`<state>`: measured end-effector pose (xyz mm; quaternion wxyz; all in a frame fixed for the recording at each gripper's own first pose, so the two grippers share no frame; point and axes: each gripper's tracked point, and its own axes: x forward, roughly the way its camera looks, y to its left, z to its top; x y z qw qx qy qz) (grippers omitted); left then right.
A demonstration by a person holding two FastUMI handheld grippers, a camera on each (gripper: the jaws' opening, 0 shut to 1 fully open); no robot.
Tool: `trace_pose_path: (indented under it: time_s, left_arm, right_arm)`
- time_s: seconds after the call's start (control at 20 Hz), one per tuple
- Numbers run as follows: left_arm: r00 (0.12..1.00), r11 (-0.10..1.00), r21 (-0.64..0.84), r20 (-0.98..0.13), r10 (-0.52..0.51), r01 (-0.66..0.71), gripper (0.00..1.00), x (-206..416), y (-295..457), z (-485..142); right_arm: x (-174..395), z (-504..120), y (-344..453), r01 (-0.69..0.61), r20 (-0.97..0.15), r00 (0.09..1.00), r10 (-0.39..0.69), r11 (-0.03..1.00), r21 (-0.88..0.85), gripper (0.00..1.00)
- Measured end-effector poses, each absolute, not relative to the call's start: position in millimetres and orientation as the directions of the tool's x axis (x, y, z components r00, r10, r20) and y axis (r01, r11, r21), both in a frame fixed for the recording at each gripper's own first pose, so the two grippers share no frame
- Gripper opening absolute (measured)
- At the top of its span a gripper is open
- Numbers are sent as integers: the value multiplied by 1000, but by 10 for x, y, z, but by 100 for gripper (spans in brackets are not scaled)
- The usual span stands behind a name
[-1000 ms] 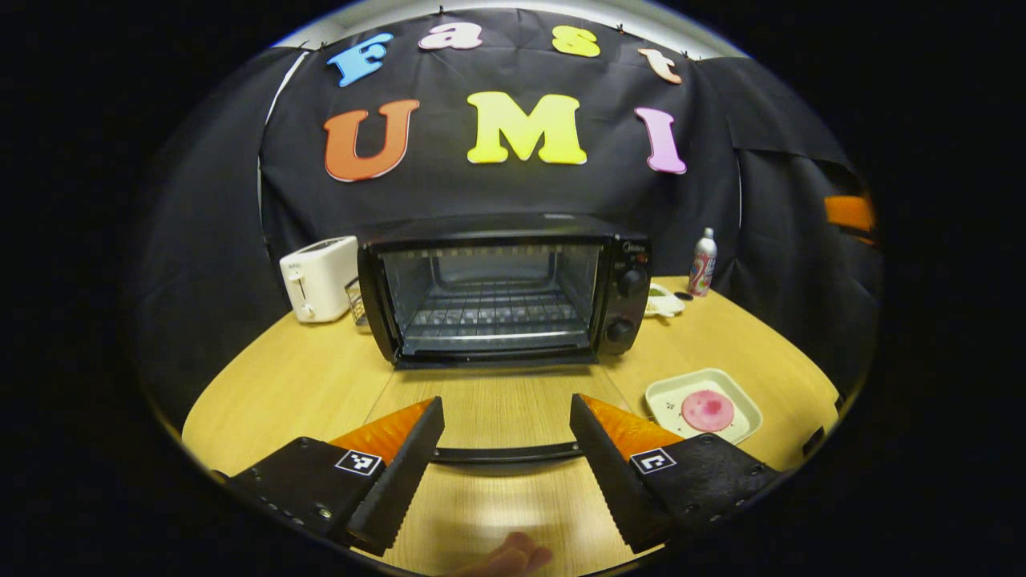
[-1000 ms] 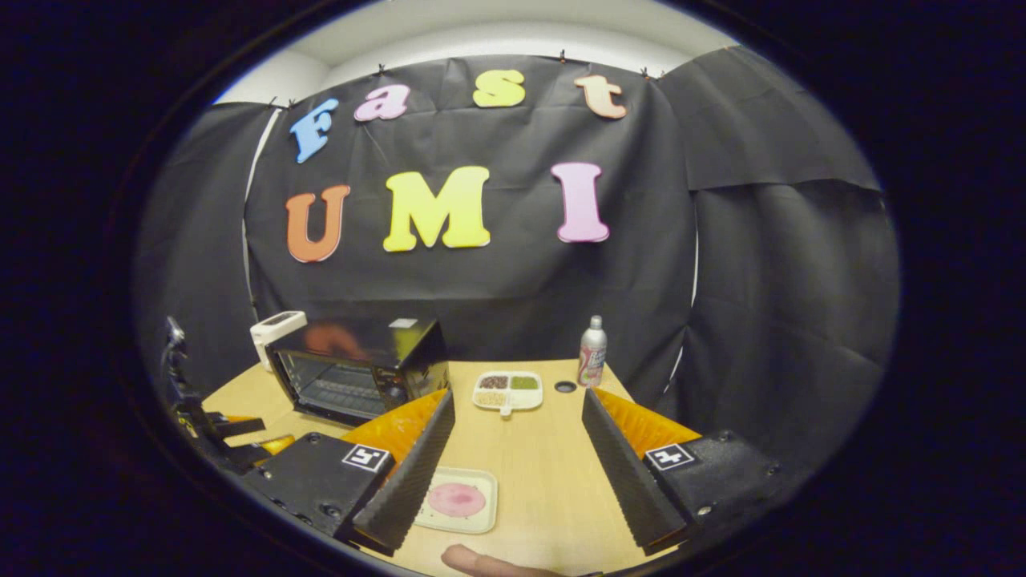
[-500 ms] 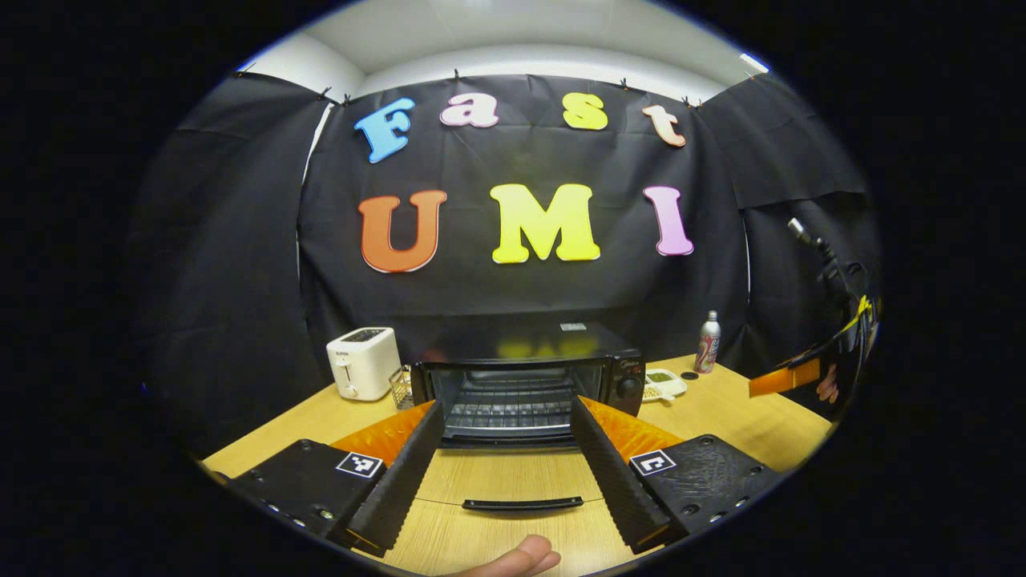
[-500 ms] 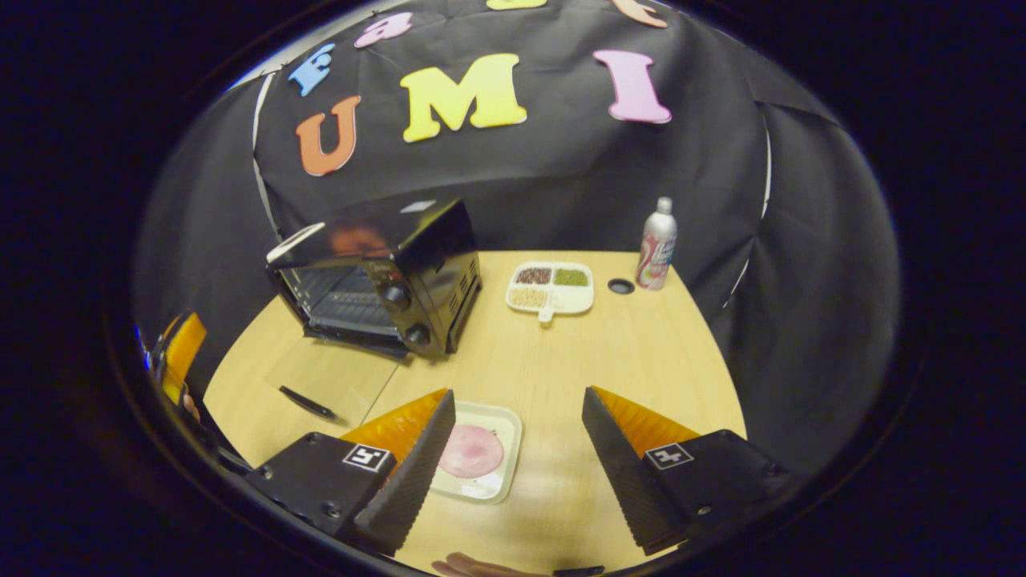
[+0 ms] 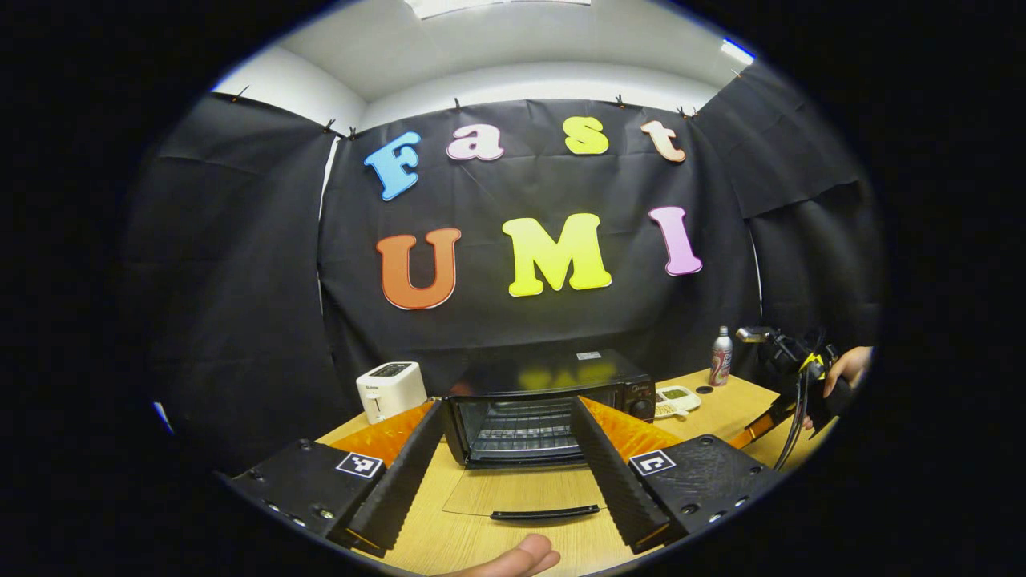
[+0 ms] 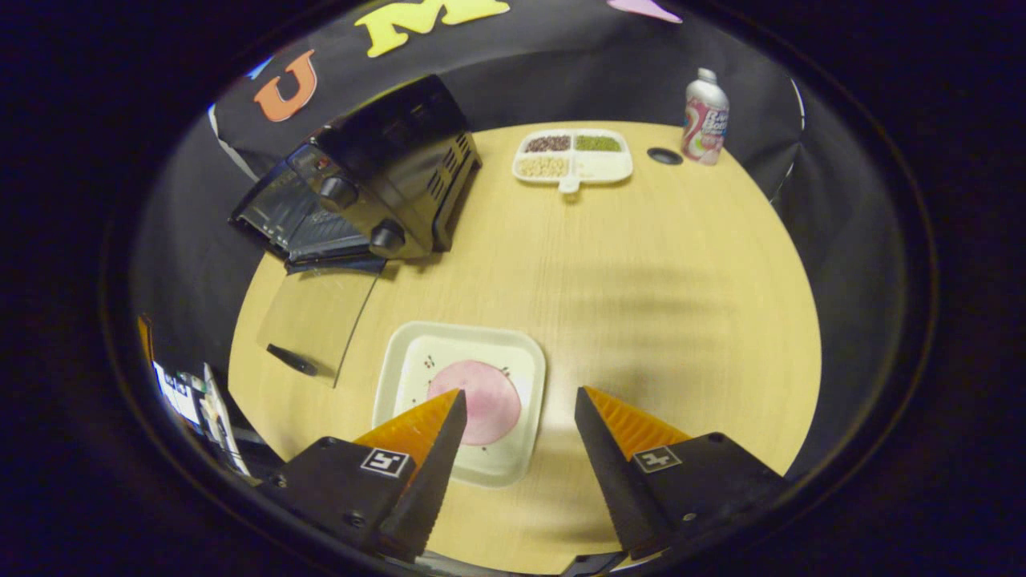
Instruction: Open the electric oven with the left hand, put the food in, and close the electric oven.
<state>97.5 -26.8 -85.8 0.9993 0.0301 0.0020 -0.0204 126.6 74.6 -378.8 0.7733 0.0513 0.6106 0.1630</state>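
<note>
the black electric oven with two round knobs (image 6: 377,184) sits at the far left of the round light-wood table (image 6: 657,304), its glass door with a black bar handle (image 6: 309,324) folded flat onto the table in front of it, so the opening looks done. the food, a round pink slice (image 6: 481,397), lies on a cream square tray (image 6: 409,361) near the table's front edge, to the right of the open door.

the step in hand is, by my reading, picking up the food. the right tool (image 6: 519,425) hangs above the tray with its fingers spread wide and nothing between them, the slice showing just past its left finger. to do it well, it should shift a little left so the slice sits centred between the fingers, come down level, and close gently, since the slice looks thin and soft. the tray may slide if nudged.

the left tool (image 5: 506,457) is also spread wide and empty, held back from the oven and facing its wire rack.

the left gripper view looks straight into the oven cavity (image 5: 525,429), and takes in a white toaster (image 5: 390,389) to its left and the other tool in a hand (image 5: 846,369) at far right. the right gripper view, looking down, gives the tray and slice, a white divided dish of grains (image 6: 573,156) and a pink-labelled bottle (image 6: 705,116) at the far side.
</note>
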Motion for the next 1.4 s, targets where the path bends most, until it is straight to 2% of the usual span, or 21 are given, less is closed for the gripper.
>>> trace_pose_path:
  time_s: [0.05,0.2,0.25,0.35,0.55,0.6,0.85,1.05,1.1,1.2,1.3,1.4]
  left_arm:
    - [999,997,56,-6,-44,44,96,961,-275,-856]
    - [999,998,47,-23,-41,42,96,950,-261,-899]
    - [999,998,51,-25,-36,38,96,951,-251,-898]
    - [999,998,53,-26,-27,29,96,950,-215,-893]
    - [999,999,28,-40,-35,36,96,959,-263,-924]
    - [998,999,26,-45,-34,36,96,958,-253,-938]
    - [999,999,40,-39,-22,23,96,939,-249,-886]
    - [999,999,32,-37,-37,39,96,878,-288,-860]
    - [999,999,37,-35,-37,38,96,872,-286,-854]
    - [999,998,48,-34,-40,42,96,830,-285,-849]
    - [998,998,46,-39,-45,47,96,807,-272,-854]
    - [998,998,37,-44,-52,54,96,768,-248,-863]
  right_arm:
    - [1246,-3841,776,-185,-932,172,319,940,288,77]
    - [1189,-3965,770,-173,-945,87,316,939,298,58]
    - [1175,-4000,772,-160,-945,56,322,937,310,56]
    - [1123,-4029,777,-87,-939,-9,343,936,342,44]
    - [1051,-4111,841,36,-893,-126,433,901,432,10]
    - [1060,-4174,892,50,-878,-131,460,888,458,0]
    - [1085,-4148,850,88,-824,-143,549,836,542,2]
    - [1148,-4119,726,101,-837,-84,541,840,533,4]
    - [1166,-4094,693,107,-836,-70,545,837,537,1]
    - [1165,-4015,637,121,-835,-47,548,833,540,4]
    - [1195,-3979,619,109,-846,-17,534,842,529,1]
    - [1190,-3902,640,112,-847,7,531,842,528,4]
